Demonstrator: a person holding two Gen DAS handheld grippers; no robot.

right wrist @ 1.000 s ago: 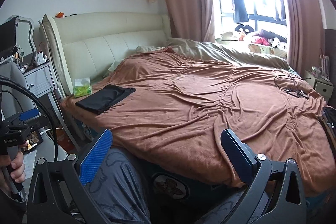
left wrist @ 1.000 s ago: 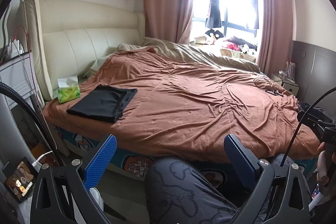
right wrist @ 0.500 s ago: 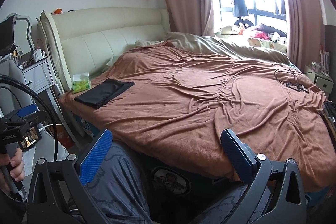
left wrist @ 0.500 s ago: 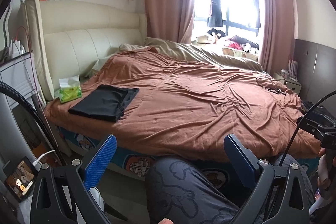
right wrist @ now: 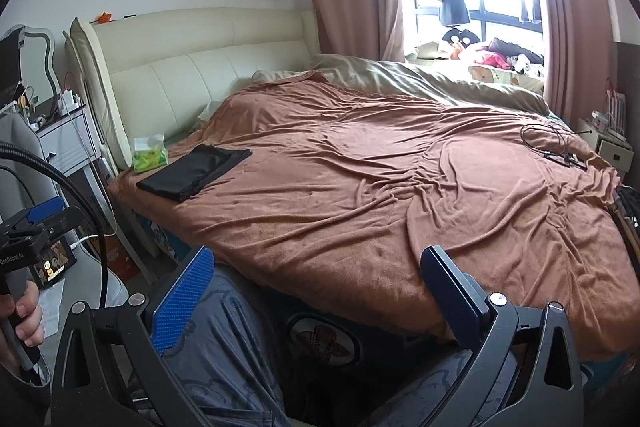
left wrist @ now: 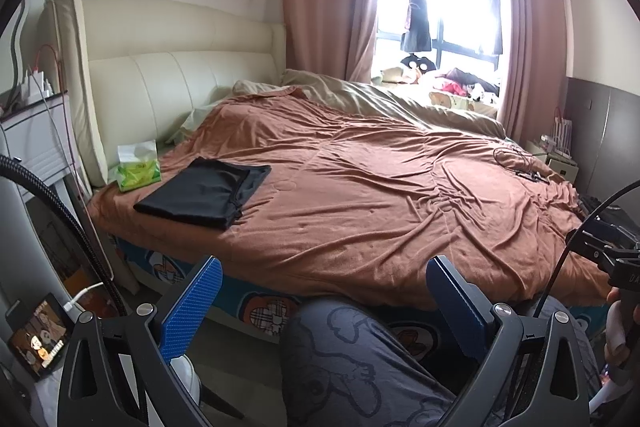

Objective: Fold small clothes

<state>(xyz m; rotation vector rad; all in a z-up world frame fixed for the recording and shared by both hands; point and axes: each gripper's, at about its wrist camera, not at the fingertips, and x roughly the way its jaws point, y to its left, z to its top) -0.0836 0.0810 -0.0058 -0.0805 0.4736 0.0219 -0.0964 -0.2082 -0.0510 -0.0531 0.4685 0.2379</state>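
A black garment lies folded flat near the bed's left front corner, on the brown blanket. My left gripper is open and empty, held low in front of the bed above a person's knee in grey patterned trousers. My right gripper is also open and empty, in front of the bed's near edge. Both are well short of the garment. Each view shows the other gripper held in a hand at its side edge.
A green tissue pack sits beside the garment by the cream headboard. A black cable lies on the blanket's far right. A nightstand and a lit phone stand left of the bed. Curtains frame a bright window.
Both cameras have drifted slightly; the bed scene shifts a little in each view. The garment has not moved and both grippers stay open.
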